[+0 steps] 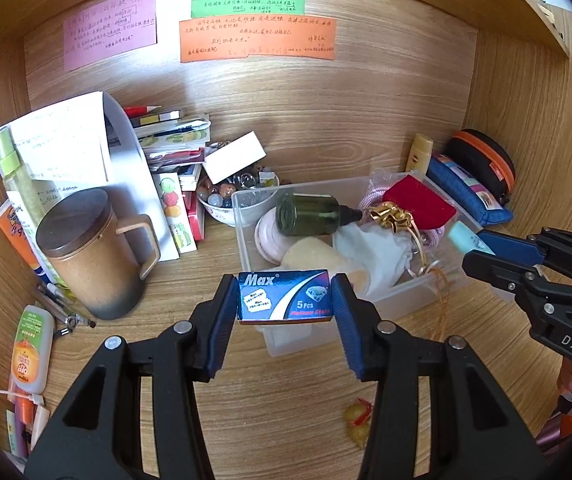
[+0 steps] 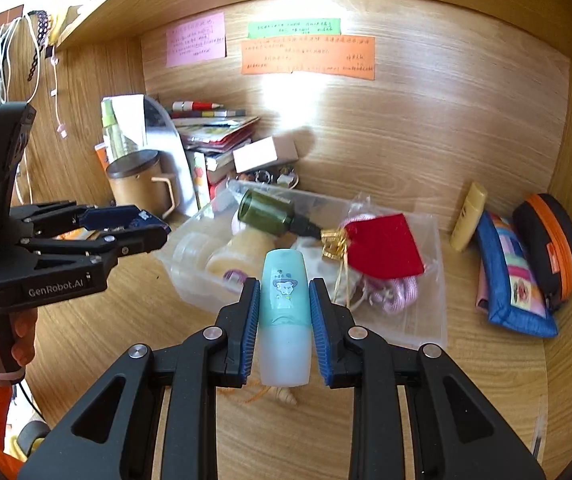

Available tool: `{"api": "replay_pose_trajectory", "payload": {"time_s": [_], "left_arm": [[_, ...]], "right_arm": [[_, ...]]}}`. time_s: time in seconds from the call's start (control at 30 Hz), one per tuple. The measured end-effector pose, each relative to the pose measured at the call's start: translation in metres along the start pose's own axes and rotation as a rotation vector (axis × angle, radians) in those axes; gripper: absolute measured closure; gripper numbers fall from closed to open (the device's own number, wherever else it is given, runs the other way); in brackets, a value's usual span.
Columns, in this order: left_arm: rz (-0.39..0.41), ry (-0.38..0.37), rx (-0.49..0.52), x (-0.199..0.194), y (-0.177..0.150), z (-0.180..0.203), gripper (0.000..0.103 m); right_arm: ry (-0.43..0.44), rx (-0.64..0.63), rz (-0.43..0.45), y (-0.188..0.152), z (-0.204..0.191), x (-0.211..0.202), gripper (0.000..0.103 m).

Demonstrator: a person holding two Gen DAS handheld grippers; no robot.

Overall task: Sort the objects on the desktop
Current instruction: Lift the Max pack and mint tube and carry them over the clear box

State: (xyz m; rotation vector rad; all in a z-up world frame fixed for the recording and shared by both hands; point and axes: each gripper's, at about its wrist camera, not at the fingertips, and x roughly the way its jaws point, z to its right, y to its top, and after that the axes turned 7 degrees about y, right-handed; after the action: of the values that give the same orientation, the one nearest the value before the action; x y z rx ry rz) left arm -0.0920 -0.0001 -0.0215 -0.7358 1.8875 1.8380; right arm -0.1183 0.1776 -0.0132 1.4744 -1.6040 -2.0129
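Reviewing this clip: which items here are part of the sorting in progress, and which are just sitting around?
In play:
- Max blade box, clamped in left gripper
- teal tube, clamped in right gripper
- clear bin

Lying about:
- brown mug
- wall notes
- blue pouch

We see a home study desk set in a wooden alcove: handwritten notes (image 1: 110, 26) stuck on the back panel, stacked books (image 1: 174, 140), a lidded mug (image 1: 94, 252), a pencil case (image 2: 513, 276), and a clear bin (image 1: 417, 288) of personal odds and ends.
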Motion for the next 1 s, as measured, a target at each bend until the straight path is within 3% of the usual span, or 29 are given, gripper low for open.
{"api": "replay_pose_trajectory", "payload": {"time_s": [1.0], "left_arm": [[-0.068, -0.018, -0.009, 0.073, 0.026, 0.007, 0.056]], "right_arm": [[0.027, -0.041, -0.111, 0.03, 0.013, 0.092, 0.08]]}}
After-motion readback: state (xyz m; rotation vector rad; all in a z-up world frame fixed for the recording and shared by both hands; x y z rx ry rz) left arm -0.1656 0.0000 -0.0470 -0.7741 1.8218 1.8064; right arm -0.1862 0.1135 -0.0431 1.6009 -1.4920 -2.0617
